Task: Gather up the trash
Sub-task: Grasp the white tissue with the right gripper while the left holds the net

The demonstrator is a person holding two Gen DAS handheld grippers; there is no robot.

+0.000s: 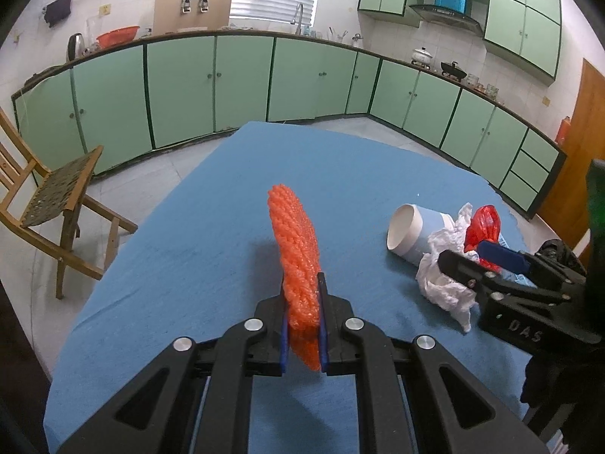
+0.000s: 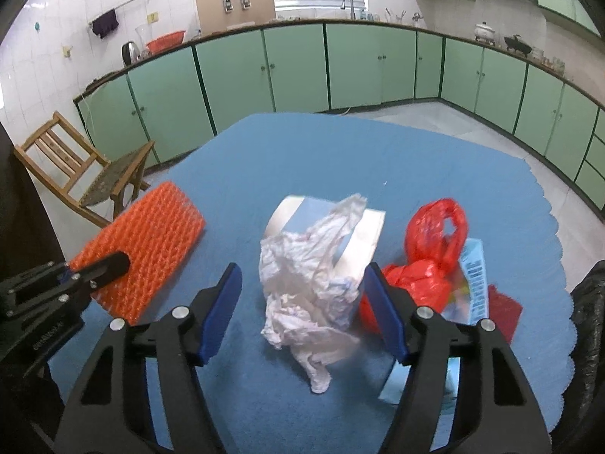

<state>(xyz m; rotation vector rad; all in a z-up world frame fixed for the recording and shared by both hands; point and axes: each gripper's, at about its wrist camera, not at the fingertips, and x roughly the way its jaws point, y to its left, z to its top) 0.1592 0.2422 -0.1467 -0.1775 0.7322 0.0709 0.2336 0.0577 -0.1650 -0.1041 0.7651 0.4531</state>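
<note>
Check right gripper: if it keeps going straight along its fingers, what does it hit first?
Probably the crumpled white plastic bag, lying between the right gripper's open fingers. The paper cup on its side lies just behind it; depth is uncertain.

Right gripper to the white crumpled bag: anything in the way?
Nothing visible. The white crumpled bag already sits between the open right gripper fingers, pads not touching it. The paper cup lies just behind it.

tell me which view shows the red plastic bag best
The right wrist view: the red plastic bag shows nearly whole beside the paper cup. The left wrist view shows only part of it, behind the right gripper.
</note>
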